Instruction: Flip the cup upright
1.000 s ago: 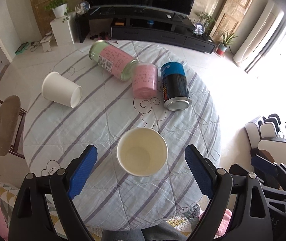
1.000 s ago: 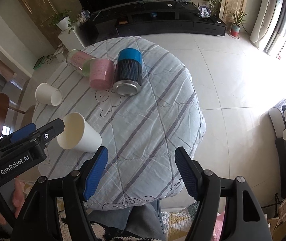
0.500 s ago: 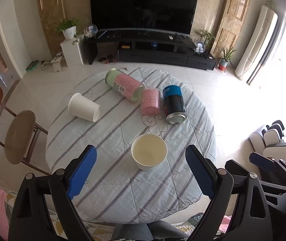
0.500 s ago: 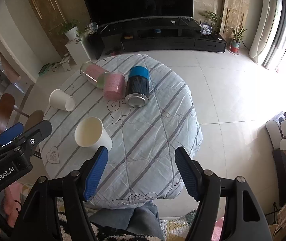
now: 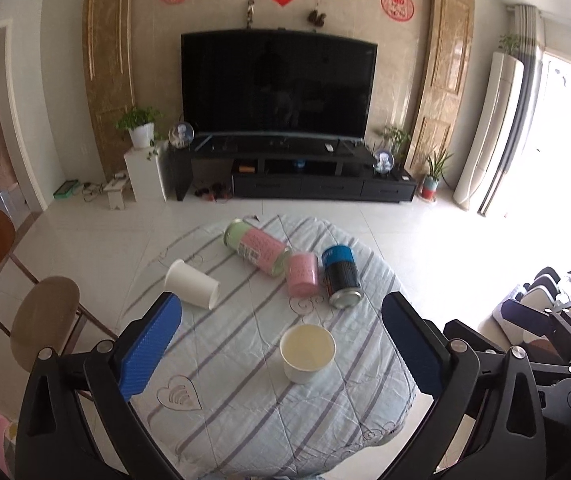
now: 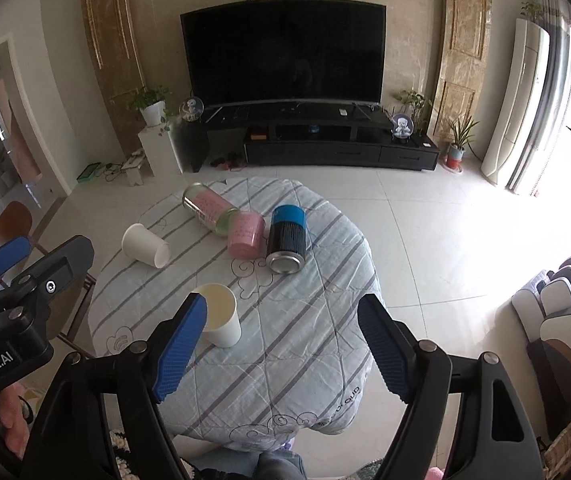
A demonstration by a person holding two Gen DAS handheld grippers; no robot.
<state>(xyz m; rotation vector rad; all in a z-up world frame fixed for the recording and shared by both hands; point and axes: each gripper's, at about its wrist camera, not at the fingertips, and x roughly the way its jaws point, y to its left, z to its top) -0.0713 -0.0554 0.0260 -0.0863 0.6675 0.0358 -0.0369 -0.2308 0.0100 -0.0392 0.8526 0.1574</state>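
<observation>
Over the last second both cameras have pulled up and back from the counter point(image 5: 365, 408): a second ago the left view looked almost straight down into the upright paper cup point(image 5: 307, 353), which filled the space between the fingers, and now the cup sits small and far below, with the television and wall in full view. The cup stands on its base, mouth up, near the counter's near edge, with nothing touching it. I judge this flip done and the tongs backing off.

A second white paper cup point(image 5: 192, 283) lies on its side toward the counter's left edge, mouth facing the near side. If the task covers every cup, that one is still to do. Behind the standing cup, toward the far edge, three containers lie on their sides: a green-and-pink canister point(image 5: 257, 246), a pink cup point(image 5: 303, 273) touching it, and a blue-and-black can point(image 5: 340, 276) just beside the pink one.

The left tongs point(image 5: 281, 344) are spread wide and hold nothing; the standing cup shows between the fingers only because it lies far below them. The right tongs point(image 6: 283, 344) are likewise wide apart and empty. In the right view the left finger pad overlaps the standing cup's rim, but that is a matter of line of sight, not contact.
</observation>
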